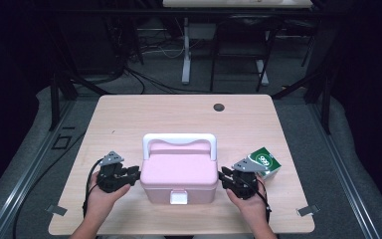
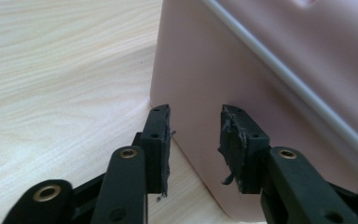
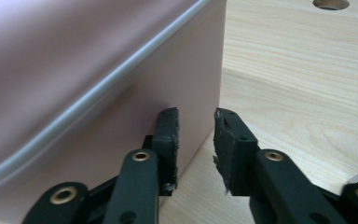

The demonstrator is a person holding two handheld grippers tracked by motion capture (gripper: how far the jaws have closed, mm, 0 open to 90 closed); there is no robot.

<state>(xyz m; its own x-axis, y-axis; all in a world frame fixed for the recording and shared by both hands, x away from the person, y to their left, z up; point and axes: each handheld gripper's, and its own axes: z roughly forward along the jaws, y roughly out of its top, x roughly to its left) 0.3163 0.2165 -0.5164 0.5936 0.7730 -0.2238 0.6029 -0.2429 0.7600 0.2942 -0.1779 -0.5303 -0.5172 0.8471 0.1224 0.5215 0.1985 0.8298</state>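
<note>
Flanking jaws, pink box (image 1: 179,173) between

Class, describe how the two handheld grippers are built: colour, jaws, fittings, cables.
The left gripper and right gripper are black, each topped by a grey three-cornered plate with a black cable trailing back. Their jaws carry brass-ringed holes and worn, frayed dark pads.

pink box (image 2: 270,51): top and far side got cut off by the frame
green carton (image 1: 264,163): print too tiny to read, partly behind right gripper (image 1: 225,177)
</note>
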